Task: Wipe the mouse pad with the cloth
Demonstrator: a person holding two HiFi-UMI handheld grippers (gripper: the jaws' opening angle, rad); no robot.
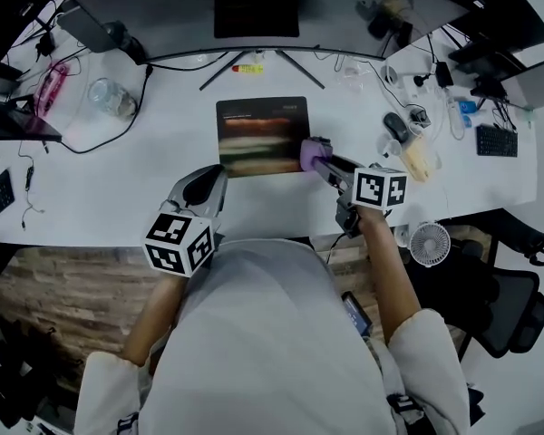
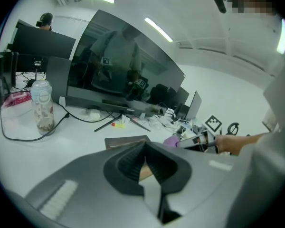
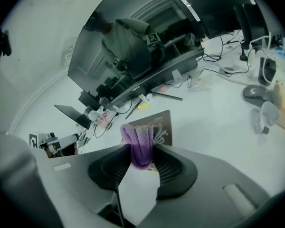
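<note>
A dark rectangular mouse pad (image 1: 258, 134) lies on the white desk in front of the monitor stand. My right gripper (image 1: 315, 159) is shut on a folded purple cloth (image 1: 308, 152), held at the pad's right near edge. In the right gripper view the purple cloth (image 3: 140, 144) sticks up between the jaws, with the mouse pad (image 3: 154, 125) just beyond it. My left gripper (image 1: 204, 187) hovers near the desk's front edge, left of the pad, shut with nothing in it. The left gripper view shows the mouse pad (image 2: 126, 141) ahead and the cloth (image 2: 172, 140) to the right.
A curved monitor (image 1: 257, 7) stands behind the pad. A glass jar (image 1: 109, 96) and cables lie at the left. A computer mouse (image 1: 395, 125), a keyboard (image 1: 496, 140), a small fan (image 1: 430, 241) and loose clutter occupy the right side. An office chair (image 1: 499, 306) stands to the right.
</note>
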